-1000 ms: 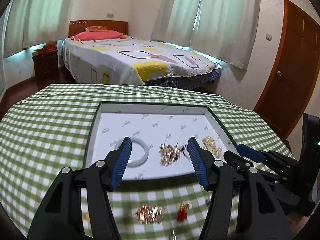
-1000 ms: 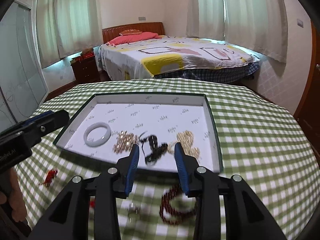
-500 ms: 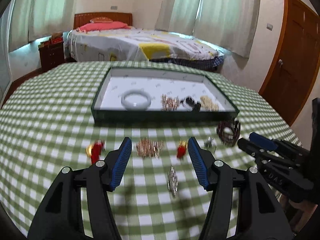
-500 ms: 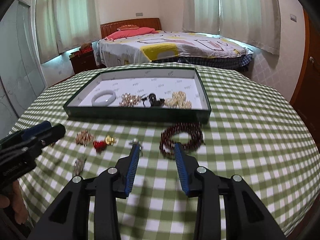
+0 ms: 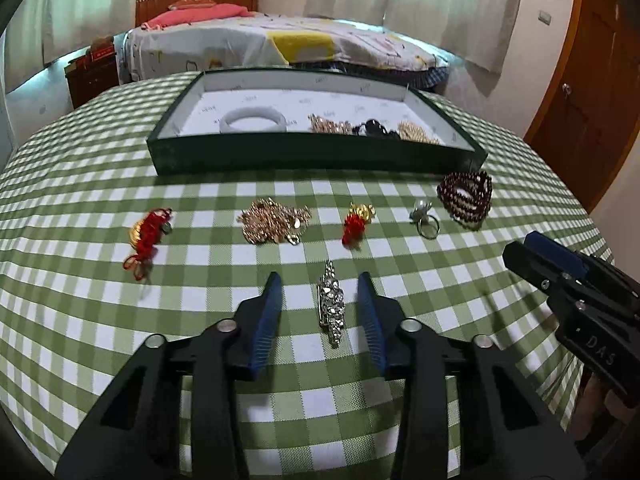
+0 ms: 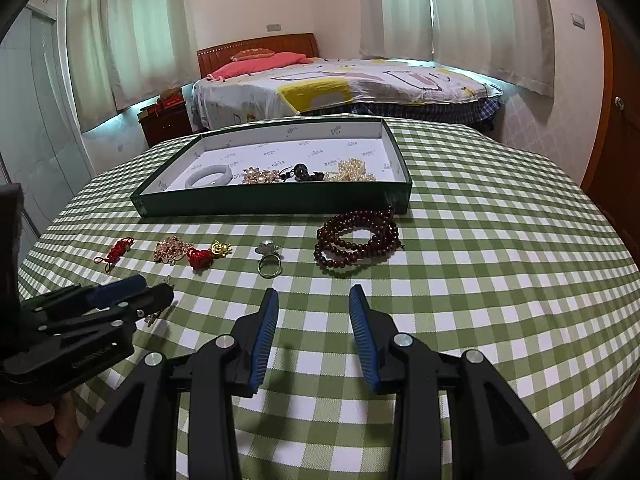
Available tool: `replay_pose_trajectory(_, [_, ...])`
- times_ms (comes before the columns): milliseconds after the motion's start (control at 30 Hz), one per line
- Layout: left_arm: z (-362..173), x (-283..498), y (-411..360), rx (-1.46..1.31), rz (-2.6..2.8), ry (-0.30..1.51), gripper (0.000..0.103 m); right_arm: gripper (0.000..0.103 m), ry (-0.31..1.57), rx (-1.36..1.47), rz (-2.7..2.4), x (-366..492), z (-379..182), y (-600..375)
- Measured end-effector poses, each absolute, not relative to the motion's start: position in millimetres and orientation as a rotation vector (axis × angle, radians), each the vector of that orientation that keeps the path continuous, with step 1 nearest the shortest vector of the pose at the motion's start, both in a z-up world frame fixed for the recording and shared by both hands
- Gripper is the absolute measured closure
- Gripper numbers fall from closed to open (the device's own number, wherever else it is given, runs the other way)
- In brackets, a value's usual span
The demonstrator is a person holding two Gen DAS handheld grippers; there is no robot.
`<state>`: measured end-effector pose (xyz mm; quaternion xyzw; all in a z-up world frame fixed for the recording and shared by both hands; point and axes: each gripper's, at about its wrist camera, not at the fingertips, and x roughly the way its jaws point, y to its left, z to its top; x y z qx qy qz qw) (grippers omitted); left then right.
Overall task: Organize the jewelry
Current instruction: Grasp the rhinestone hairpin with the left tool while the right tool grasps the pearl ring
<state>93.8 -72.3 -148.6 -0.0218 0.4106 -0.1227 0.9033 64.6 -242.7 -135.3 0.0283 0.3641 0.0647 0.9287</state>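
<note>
Hovering low over the bench (image 5: pixel 100 332), the left gripper (image 5: pixel 320 280) has been closing around a sparkly brooch (image 5: pixel 331 304), pads not touching; right gripper (image 6: pixel 312 294) sits half-open, empty.

The black left gripper with blue ribbed pads (image 5: pixel 320 280) tilts downward, its jaws just closing (pads touching nothing yet). The matching right gripper (image 6: pixel 313 294) hovers partly open, empty.

Green-checked table (image 5: pixel 460 300) carries a dark green tray (image 5: pixel 316 154) at the back; in front, red tassel charm (image 5: pixel 146 236), gold chain heap (image 5: pixel 274 220), red-gold charm (image 5: pixel 356 220), ring (image 5: pixel 426 220), dark bead bracelet (image 5: pixel 466 198), crystal brooch (image 5: pixel 331 306) nearest.
</note>
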Motion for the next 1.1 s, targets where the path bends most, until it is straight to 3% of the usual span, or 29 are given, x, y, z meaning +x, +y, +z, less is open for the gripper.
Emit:
replay_pose_trajectory(167, [-148.9,92.1,-74.7,-0.016,-0.272,0.837,0.09,0.066,0.755,0.061,0.137,63.9,-138.1,-240.7])
replay_pose_trajectory(1100, [-114.7,119.7,-32.4,-0.065,-0.219,0.765,0.091,0.066,0.839,-0.012,0.22,126.9,-144.3,-196.9])
